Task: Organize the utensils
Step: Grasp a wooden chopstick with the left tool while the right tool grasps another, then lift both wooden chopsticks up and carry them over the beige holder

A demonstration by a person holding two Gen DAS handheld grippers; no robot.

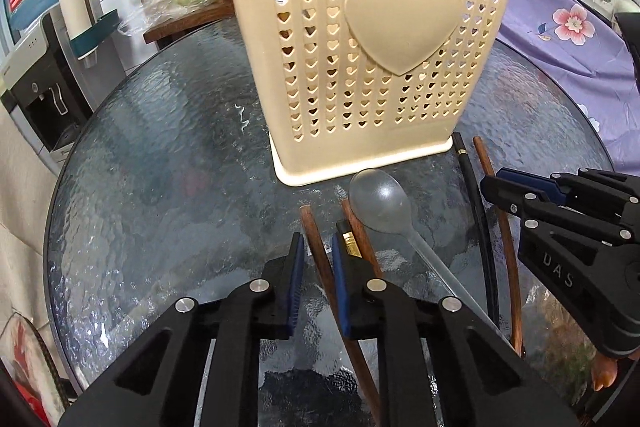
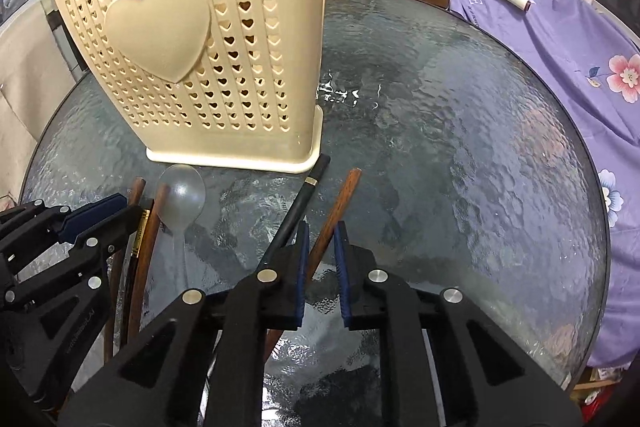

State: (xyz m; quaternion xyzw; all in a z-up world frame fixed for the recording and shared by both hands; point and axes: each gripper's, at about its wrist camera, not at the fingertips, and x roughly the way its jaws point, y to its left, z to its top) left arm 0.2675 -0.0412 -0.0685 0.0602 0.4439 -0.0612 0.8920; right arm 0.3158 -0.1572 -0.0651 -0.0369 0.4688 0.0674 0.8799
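A brown wooden chopstick point(image 1: 316, 259) is clamped between the narrowed pads of the left gripper point(image 1: 318, 259), its long axis running forward toward the foot of the cream utensil basket point(image 1: 360, 39), which stands just ahead on the glass table point(image 1: 160, 155). Another wooden chopstick point(image 2: 326, 235) is likewise pinched in the right gripper point(image 2: 322, 247), its tip pointing toward the basket's near corner. Both are nearly flat, so tipping upright is judged necessary before entry over the rim.

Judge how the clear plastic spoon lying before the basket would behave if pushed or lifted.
The clear spoon looks thin and translucent, so it is probably light and would slide easily on the glass table. Its slender handle may flex. The rounded bowl might rock.
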